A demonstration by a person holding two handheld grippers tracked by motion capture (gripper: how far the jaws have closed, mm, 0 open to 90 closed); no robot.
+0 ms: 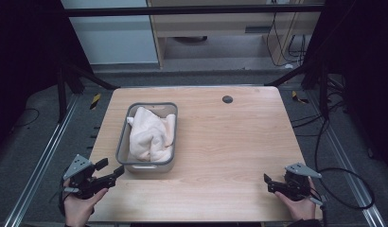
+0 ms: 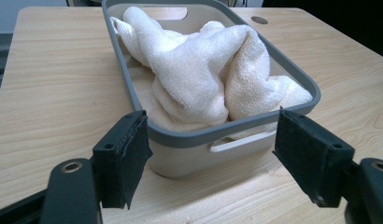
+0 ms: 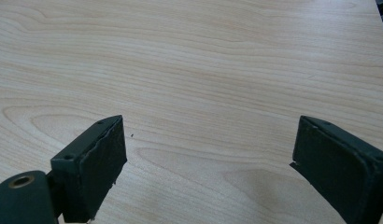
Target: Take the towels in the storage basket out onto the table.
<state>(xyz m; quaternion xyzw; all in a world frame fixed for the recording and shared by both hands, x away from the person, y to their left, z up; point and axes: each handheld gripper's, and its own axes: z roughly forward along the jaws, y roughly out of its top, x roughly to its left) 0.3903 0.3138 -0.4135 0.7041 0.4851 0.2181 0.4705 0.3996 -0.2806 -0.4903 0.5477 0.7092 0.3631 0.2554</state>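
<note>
The crumpled cream terry towel (image 2: 203,74) lies inside the grey-rimmed rectangular plastic basket (image 2: 236,125) on the light wooden counter (image 1: 220,142); basket long axis runs away from the left gripper (image 1: 109,171), which sits just beside its near short end, fingers (image 2: 122,156) apart and empty; the right gripper (image 1: 272,184) is well apart from it, fingers (image 3: 89,172) apart over bare counter; towel underside is hidden by basket walls.

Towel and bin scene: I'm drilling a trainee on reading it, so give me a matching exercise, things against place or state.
Things:
1. towel
2. bin
3. left gripper
4. right gripper

Places or states:
A. open over bare wood at the table's near right
B. crumpled inside the bin
C. open, facing the bin's near end
D. on the table's left half

Pairs: 1-B, 2-D, 3-C, 4-A
</note>
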